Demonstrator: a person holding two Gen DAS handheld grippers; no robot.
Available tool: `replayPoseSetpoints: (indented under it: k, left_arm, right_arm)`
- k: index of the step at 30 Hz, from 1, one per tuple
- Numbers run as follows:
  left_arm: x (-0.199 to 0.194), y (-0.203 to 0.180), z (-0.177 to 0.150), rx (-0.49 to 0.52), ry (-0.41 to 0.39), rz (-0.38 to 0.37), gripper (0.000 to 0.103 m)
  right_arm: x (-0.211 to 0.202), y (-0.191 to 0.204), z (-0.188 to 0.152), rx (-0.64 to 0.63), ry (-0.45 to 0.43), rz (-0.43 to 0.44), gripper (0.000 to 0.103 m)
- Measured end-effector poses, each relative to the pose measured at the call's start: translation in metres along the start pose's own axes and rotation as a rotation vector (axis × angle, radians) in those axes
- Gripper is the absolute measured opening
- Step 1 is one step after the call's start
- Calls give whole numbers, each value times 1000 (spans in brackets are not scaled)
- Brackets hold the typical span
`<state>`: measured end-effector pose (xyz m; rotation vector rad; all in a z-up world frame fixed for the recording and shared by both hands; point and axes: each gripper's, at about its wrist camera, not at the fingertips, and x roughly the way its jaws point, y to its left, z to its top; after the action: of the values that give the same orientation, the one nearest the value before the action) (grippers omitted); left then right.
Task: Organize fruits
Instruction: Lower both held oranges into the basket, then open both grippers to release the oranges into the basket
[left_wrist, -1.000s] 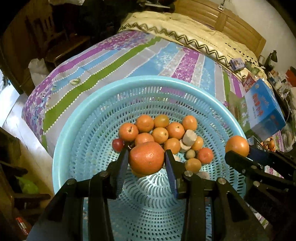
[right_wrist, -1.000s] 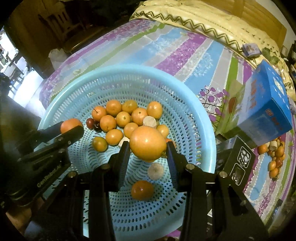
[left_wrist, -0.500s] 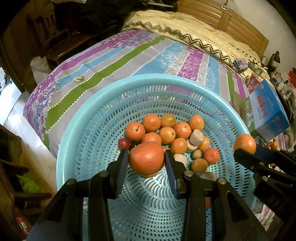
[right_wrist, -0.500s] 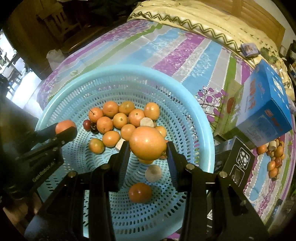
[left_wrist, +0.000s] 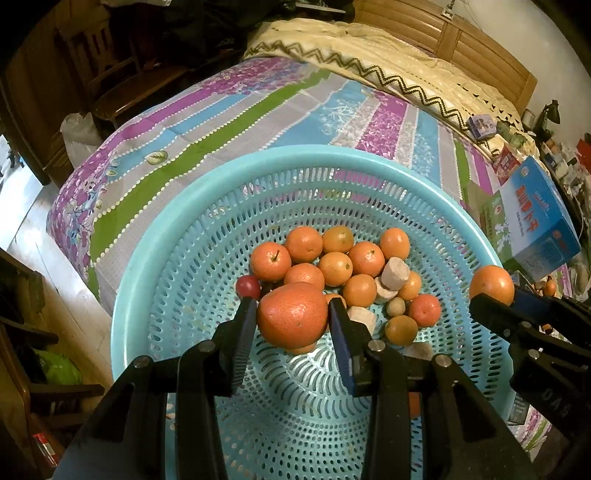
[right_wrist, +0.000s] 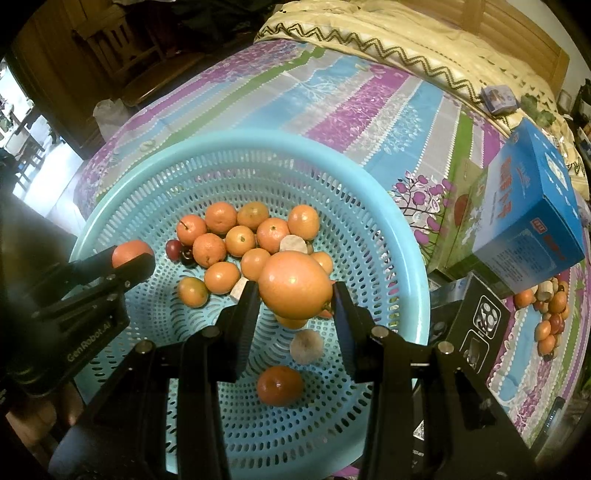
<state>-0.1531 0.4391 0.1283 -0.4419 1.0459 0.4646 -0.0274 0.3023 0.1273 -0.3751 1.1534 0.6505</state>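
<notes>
Two grippers hang over a turquoise basket (left_wrist: 155, 258) that rests on a bed with a striped sheet (left_wrist: 207, 122). Left gripper (left_wrist: 292, 325): jaws pinching a reddish orange (left_wrist: 291, 319), both pads pressed on its sides, the fruit held above the basket floor. Right gripper (right_wrist: 295, 295): jaws pinching a paler orange (right_wrist: 295, 284) in the same manner, likewise clear of the floor.

Left wrist view: the right gripper enters at the right edge, over the basket rim, with its orange showing at its tip. Right wrist view: the left gripper enters at the left edge, over the opposite rim, its fruit partly hidden by a finger.

Basket contents: a cluster of small oranges (right_wrist: 240, 240) at the far middle, touching one another; two dark cherries (right_wrist: 181, 253) at the cluster's left edge; pale cut chunks (left_wrist: 394, 271) among the fruit; one darker orange (right_wrist: 280, 384) lying apart, nearer the camera, with a pale round piece (right_wrist: 306, 345) just beyond it.

Beside the basket, on the right: a blue carton (right_wrist: 524, 221), a black box (right_wrist: 476, 321) in front of it, and a second heap of small fruit (right_wrist: 548, 314) on the sheet. A cream quilt (left_wrist: 369, 55) with a zigzag border covers the bed's far end.
</notes>
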Motion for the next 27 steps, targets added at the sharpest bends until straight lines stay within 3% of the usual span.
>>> replayPoseSetpoints:
  k: [25, 27]
  left_arm:
    - [8, 2, -1, -3, 14, 13, 41]
    - [8, 2, 0, -4, 11, 20, 51]
  right_arm:
    - [3, 4, 1, -10, 1, 14, 41]
    - [3, 4, 1, -14, -3, 13, 41]
